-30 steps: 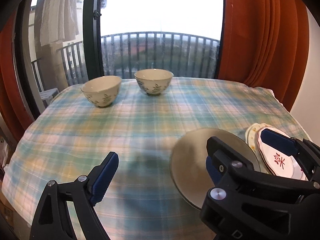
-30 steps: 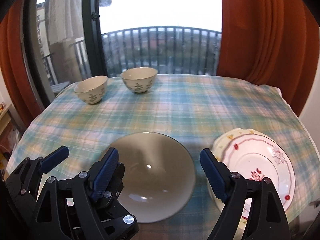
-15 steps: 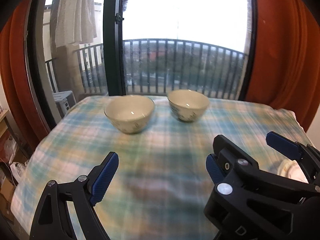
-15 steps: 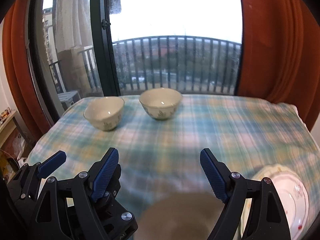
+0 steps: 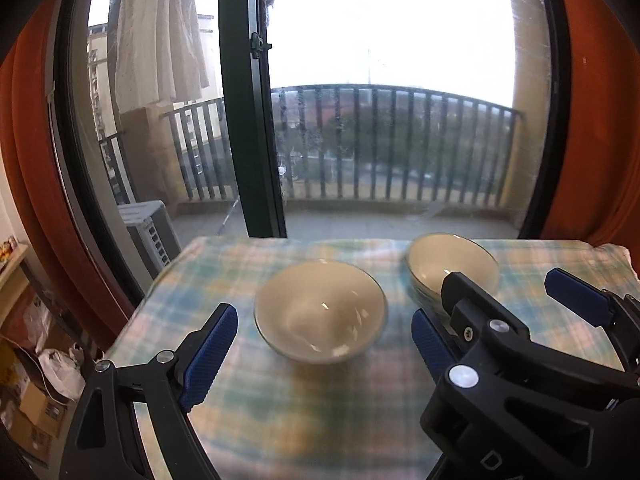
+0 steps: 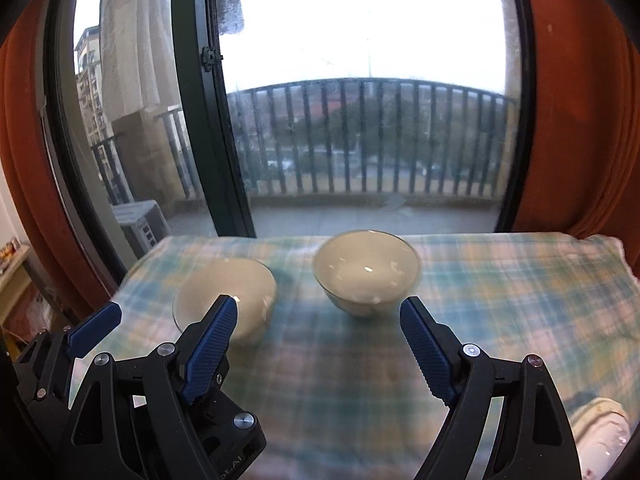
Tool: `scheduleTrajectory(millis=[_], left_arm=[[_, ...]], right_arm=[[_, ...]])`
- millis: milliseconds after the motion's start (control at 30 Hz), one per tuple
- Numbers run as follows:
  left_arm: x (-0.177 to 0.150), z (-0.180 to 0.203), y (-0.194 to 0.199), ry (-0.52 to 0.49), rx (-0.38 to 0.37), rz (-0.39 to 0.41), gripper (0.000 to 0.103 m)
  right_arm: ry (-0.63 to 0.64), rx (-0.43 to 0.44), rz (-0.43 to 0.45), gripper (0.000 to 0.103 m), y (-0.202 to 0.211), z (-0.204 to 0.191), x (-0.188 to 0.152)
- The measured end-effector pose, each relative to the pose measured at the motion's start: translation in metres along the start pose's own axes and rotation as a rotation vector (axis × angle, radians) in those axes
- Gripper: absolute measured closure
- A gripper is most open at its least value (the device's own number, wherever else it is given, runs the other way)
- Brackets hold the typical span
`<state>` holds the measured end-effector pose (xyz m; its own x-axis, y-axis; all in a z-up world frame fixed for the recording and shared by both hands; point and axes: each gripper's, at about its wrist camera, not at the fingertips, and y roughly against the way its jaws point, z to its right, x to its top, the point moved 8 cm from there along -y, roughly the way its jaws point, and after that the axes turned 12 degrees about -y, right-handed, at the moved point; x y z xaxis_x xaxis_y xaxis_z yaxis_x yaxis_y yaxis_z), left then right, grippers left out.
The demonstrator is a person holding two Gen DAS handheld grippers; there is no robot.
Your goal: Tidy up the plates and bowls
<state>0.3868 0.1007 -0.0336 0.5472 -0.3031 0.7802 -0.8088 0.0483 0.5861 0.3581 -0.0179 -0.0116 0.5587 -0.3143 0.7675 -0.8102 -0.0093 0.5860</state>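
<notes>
Both grippers are hovering above the near part of a table covered by a plaid tablecloth (image 6: pixel 500 304), pointing toward the window (image 6: pixel 360 80).

Left gripper (image 5: pixel 324 344): jaws standing wide apart, released, holding nothing. In the left wrist view the left bowl (image 5: pixel 320 312) is sitting on the cloth just beyond the fingertips, lined up with the gap between them, not touching either pad.

Right gripper (image 6: pixel 318 346): jaws likewise spread wide and empty. In the right wrist view the right bowl (image 6: pixel 366 272) is resting on the cloth a little beyond the fingertips, roughly centred on the gap, apart from both pads.

The two cream bowls are standing upright side by side at the far end of the table, near each other but not touching. In the right wrist view the left bowl (image 6: pixel 224 300) is partly hidden behind the right gripper's left finger (image 6: pixel 208 348); in the left wrist view the right bowl (image 5: pixel 452 268) is partly hidden behind the body of the right gripper (image 5: pixel 560 312).

A plate (image 6: pixel 600 436) is showing at the near right edge of the right wrist view, mostly cut off and blurred; pattern not readable.

Background: orange curtains (image 6: pixel 580 120) are hanging on either side of the window, with a balcony railing (image 5: pixel 380 140) outside.

Frames are motion-blurred on the cloth.
</notes>
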Motion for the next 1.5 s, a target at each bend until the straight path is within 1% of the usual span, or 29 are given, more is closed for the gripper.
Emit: scheduleTrajectory(millis=[100,233,300,400,567,600,633,700,733,800,867,900,967,1033,1100,1133,1233,1300,1400,1500], left_arm=[[0.010,-0.011,-0.016,0.004,0.010,-0.002,0.013],[0.011,-0.021,-0.042,0.013,0.010,-0.020,0.014],[0.006,-0.027,-0.058,0.026,0.032,-0.049,0.017],[-0.003,-0.031,-0.074,0.041,0.035,-0.086,0.020],[-0.019,-0.034,-0.094,0.047,0.056,-0.138,0.027],[-0.020,-0.034,-0.097,0.046,0.063,-0.144,0.028],[-0.021,-0.036,-0.100,0.046,0.066,-0.148,0.033],[-0.025,-0.034,-0.105,0.049,0.053,-0.161,0.040],[-0.026,-0.033,-0.108,0.049,0.047,-0.165,0.045],[-0.028,-0.029,-0.112,0.041,0.042,-0.172,0.050],[-0.030,-0.029,-0.114,0.042,0.039,-0.181,0.058],[-0.031,-0.028,-0.115,0.042,0.038,-0.188,0.059],[-0.033,-0.029,-0.117,0.043,0.045,-0.192,0.063],[-0.034,-0.030,-0.119,0.038,0.054,-0.200,0.066],[-0.034,-0.031,-0.119,0.038,0.053,-0.207,0.068],[-0.034,-0.031,-0.120,0.040,0.051,-0.209,0.069],[-0.037,-0.032,-0.122,0.049,0.040,-0.216,0.071],[-0.038,-0.032,-0.122,0.057,0.040,-0.219,0.074],[-0.039,-0.031,-0.121,0.055,0.036,-0.223,0.076],[-0.040,-0.031,-0.118,0.078,0.028,-0.227,0.076]], right_arm=[[0.010,0.015,0.000,0.017,-0.019,-0.015,0.012],[0.038,0.019,-0.009,0.017,-0.045,-0.029,0.020],[0.027,0.016,-0.027,0.017,-0.063,-0.032,0.018],[0.014,0.016,-0.064,0.017,-0.085,-0.034,0.010],[0.013,-0.009,-0.097,0.018,-0.112,-0.035,-0.003],[0.012,-0.011,-0.107,0.024,-0.116,-0.034,-0.006],[0.014,-0.014,-0.115,0.032,-0.120,-0.034,-0.008],[0.026,-0.025,-0.129,0.038,-0.125,-0.032,-0.011],[0.030,-0.031,-0.132,0.044,-0.127,-0.032,-0.013],[0.036,-0.033,-0.151,0.049,-0.132,-0.031,-0.016],[0.034,-0.038,-0.165,0.053,-0.137,-0.031,-0.021],[0.035,-0.040,-0.171,0.055,-0.138,-0.030,-0.022],[0.031,-0.039,-0.183,0.056,-0.142,-0.029,-0.024],[0.031,-0.034,-0.193,0.061,-0.146,-0.030,-0.027],[0.033,-0.026,-0.198,0.068,-0.146,-0.031,-0.028],[0.033,-0.024,-0.202,0.074,-0.146,-0.032,-0.029],[0.029,-0.014,-0.213,0.083,-0.148,-0.033,-0.032],[0.028,-0.004,-0.223,0.087,-0.149,-0.034,-0.034],[0.036,-0.013,-0.224,0.087,-0.147,-0.034,-0.034],[0.031,-0.019,-0.233,0.087,-0.143,-0.034,-0.035]])
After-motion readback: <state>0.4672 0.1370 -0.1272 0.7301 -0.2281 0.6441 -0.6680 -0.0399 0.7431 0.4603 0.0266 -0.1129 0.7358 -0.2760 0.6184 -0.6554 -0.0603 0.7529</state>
